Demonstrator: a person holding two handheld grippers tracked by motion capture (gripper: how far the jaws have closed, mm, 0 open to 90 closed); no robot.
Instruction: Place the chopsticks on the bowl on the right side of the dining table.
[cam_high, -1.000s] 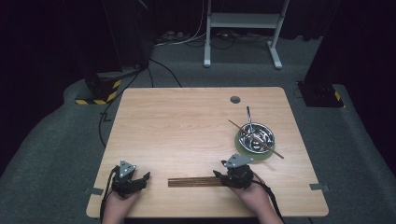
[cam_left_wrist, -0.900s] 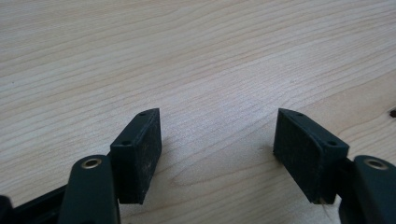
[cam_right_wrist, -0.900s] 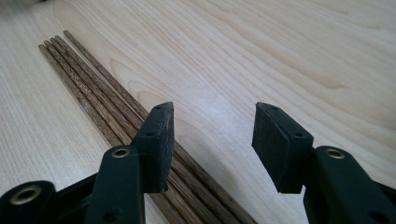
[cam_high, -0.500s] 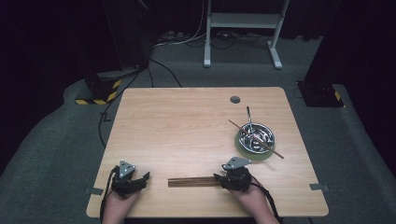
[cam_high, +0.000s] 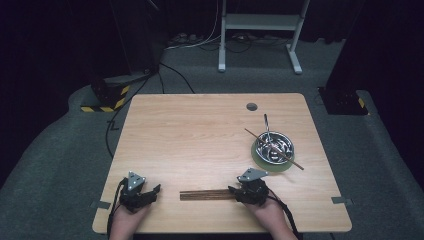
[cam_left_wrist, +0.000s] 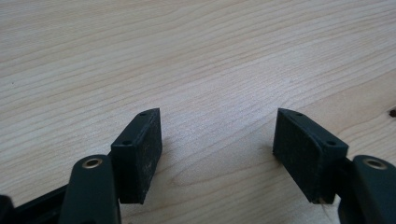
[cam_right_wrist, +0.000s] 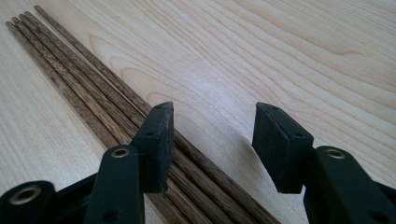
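Several dark wooden chopsticks (cam_high: 206, 195) lie side by side near the table's front edge; up close the chopsticks (cam_right_wrist: 79, 74) run under my right gripper's left jaw. My right gripper (cam_high: 233, 190) sits at their right end, pointing left. Its jaws (cam_right_wrist: 212, 140) stand open, one stick edging into the gap, neither pad pressing on anything. My left gripper (cam_high: 156, 190) rests at the front left, open over bare wood (cam_left_wrist: 217, 140). A metal bowl (cam_high: 273, 148) on a green plate (cam_high: 260, 161) holds cutlery, with one chopstick (cam_high: 292, 163) laid across it.
The wooden table (cam_high: 200, 130) has a round cable hole (cam_high: 251, 106) at the back right. A white stand (cam_high: 260, 22) and cables stand on the grey floor beyond. A black-and-yellow block (cam_high: 102, 95) sits off the back left corner.
My right gripper has shifted a little at the chopsticks' right end. The left gripper, the chopsticks and the bowl have not moved.
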